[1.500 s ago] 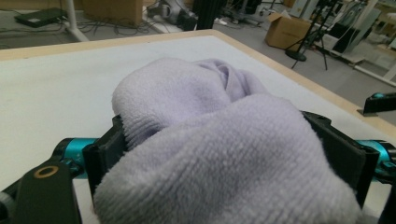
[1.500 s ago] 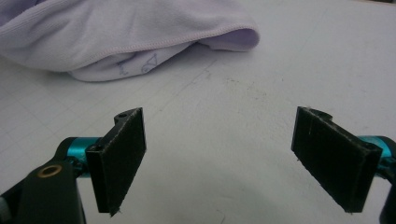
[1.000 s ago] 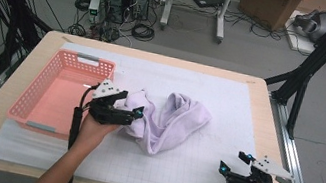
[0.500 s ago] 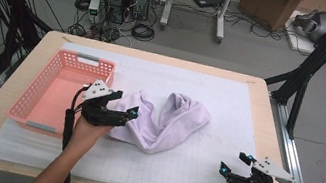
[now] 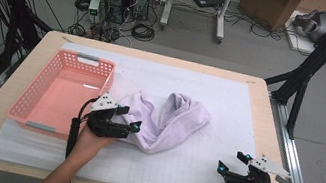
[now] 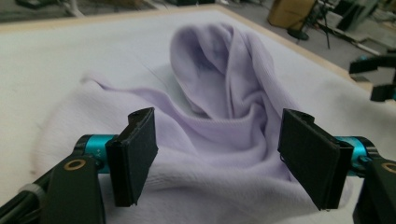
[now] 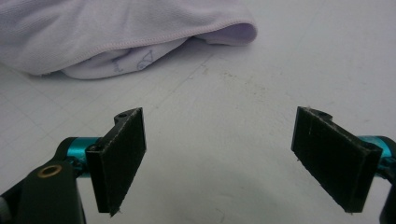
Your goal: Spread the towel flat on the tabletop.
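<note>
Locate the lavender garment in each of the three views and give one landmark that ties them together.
High view: the lavender garment lies crumpled mid-table, right of the pink basket.
Left gripper view: the garment spreads between and beyond the open jaws.
Right gripper view: its hem runs along the top left.
Shared landmark: the white gridded mat beneath it.

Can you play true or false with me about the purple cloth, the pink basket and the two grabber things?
1. The purple cloth lies inside the pink basket. False: it lies on the white mat beside the basket.
2. The left gripper is open. True.
3. The right gripper is squeezing the cloth. False: its fingers are apart over bare mat.
4. The pink basket has nothing in it. True.
</note>
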A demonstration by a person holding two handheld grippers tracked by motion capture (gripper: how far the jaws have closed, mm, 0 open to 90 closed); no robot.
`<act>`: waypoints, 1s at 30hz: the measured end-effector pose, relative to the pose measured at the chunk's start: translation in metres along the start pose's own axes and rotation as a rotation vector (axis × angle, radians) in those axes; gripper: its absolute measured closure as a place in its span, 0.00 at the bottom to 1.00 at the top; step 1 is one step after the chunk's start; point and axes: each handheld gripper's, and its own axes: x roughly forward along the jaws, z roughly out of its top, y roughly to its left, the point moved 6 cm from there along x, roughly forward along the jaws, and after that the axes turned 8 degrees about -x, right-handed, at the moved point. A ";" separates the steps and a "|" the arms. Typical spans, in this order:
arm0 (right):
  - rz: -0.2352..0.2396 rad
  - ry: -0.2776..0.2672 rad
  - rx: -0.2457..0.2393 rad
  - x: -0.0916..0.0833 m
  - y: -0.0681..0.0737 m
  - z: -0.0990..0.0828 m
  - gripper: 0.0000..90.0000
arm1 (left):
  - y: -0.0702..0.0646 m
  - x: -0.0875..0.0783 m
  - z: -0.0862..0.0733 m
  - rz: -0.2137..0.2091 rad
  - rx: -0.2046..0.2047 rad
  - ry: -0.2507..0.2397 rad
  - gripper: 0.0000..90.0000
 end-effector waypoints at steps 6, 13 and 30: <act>0.038 0.039 -0.024 0.013 0.010 0.003 0.19 | -0.004 0.014 -0.016 -0.024 0.000 0.075 0.33; 0.061 0.064 -0.048 0.027 0.021 0.006 0.19 | -0.018 0.034 -0.038 -0.037 0.066 0.176 0.37; 0.014 0.051 -0.010 0.018 0.008 0.004 0.21 | -0.079 0.073 -0.060 -0.264 0.135 0.281 1.00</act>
